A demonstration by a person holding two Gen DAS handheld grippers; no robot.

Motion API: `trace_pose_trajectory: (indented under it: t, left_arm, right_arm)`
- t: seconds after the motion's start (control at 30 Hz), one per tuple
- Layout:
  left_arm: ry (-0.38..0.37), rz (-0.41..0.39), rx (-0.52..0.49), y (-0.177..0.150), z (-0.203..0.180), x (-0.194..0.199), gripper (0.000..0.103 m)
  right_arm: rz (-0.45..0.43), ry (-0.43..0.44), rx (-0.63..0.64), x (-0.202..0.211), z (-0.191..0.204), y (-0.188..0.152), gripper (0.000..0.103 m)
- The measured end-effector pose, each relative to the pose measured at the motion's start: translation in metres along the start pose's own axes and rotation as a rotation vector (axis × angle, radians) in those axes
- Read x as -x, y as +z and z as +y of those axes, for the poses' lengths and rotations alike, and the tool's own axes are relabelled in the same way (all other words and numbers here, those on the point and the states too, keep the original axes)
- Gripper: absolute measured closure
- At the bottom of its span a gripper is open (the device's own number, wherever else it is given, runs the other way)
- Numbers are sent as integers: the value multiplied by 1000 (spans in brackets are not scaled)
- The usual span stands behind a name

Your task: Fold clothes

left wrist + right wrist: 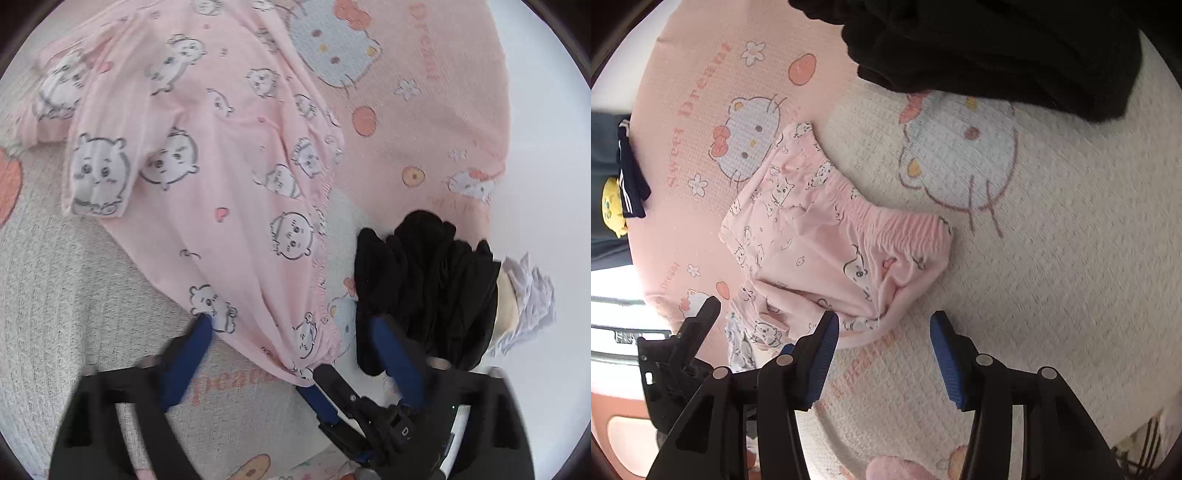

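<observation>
Black garment (pixel 997 48) cut off by top edge; navy item (pixel 629 173) partly hidden.

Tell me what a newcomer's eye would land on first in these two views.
The pink garment printed with little cartoon animals dominates, lying rumpled mid-frame with its gathered elastic waistband showing in the right wrist view. Behind it, a heap of black clothes makes a dark blot at the top. Underneath is a pink and cream blanket with large cat faces.

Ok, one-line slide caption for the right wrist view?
Open right gripper poised at the bunched edge of pink printed shorts on a cartoon-cat blanket, black garment beyond.
</observation>
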State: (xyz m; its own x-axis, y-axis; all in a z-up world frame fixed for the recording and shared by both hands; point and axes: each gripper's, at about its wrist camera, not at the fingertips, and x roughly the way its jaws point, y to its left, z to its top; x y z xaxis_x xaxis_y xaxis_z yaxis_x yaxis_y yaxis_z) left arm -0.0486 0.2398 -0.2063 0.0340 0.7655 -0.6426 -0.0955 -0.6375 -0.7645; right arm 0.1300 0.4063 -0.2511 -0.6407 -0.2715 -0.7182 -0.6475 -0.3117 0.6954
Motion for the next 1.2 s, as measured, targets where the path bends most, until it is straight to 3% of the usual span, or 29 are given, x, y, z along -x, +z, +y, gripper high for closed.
trace_pose_trajectory:
  t: [0.2,0.63,0.9,1.2]
  left_arm:
    - [42,31,55,9,16,8,11]
    - [94,-92,122,33,61,52,11]
    - [78,-142,179,49,84,63,11]
    - [74,-154,121,61,82,51,11]
  right_arm:
    - [31,80,-63,4,0,-4,44]
    - [85,112,-39,-13,36,-10,43]
    - [101,190,-144,-43,42,-11,42]
    - [59,264,-221,-48,33,-7,42]
